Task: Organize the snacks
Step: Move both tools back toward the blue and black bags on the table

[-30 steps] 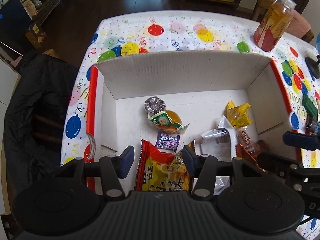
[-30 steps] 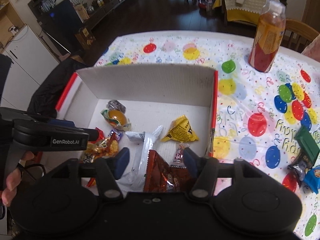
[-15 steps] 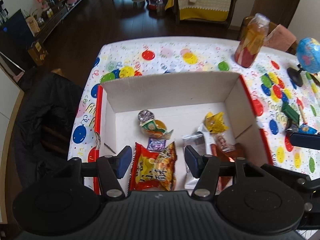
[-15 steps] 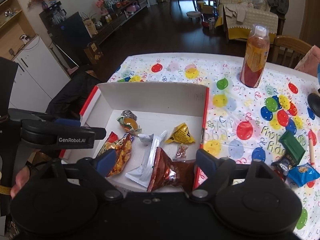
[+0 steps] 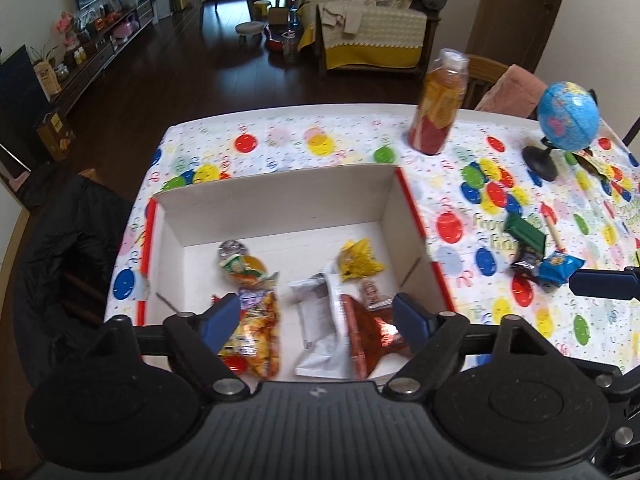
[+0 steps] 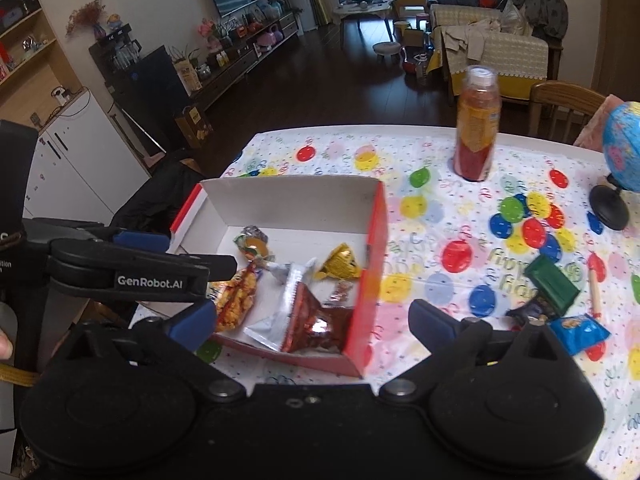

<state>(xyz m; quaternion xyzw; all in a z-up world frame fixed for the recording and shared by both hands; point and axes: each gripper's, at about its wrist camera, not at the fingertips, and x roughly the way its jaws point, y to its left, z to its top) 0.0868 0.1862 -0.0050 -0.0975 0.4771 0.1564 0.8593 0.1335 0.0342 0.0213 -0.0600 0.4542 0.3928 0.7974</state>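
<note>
A white cardboard box (image 5: pixel 280 204) (image 6: pixel 296 200) with red edges sits on the balloon-print tablecloth and holds several snacks: an orange-yellow bag (image 5: pixel 260 328) (image 6: pixel 236 300), a silver packet (image 5: pixel 320 328) (image 6: pixel 280 312), a red-brown bag (image 5: pixel 368 332) (image 6: pixel 316 324) and a yellow pouch (image 5: pixel 358 264) (image 6: pixel 340 264). My left gripper (image 5: pixel 316 316) hovers above the box's near side, jaws opening, nothing between its pads. My right gripper (image 6: pixel 312 320) hangs over the box's near right corner, jaws opening wide, gripping nothing. A green packet (image 6: pixel 554 280), a dark wrapper (image 6: pixel 532 312) and a blue packet (image 6: pixel 580 332) lie right of the box.
A tall orange drink bottle (image 5: pixel 440 104) (image 6: pixel 478 124) stands beyond the box. A small globe (image 5: pixel 566 120) on a black base stands at the far right. A pencil (image 6: pixel 594 284) lies by the loose packets. A black jacket (image 5: pixel 60 248) hangs over a chair left of the table.
Both grippers let go of their snack bags, opened wide and rose back from the box. The orange-yellow bag and the red-brown bag now lie in the box.
</note>
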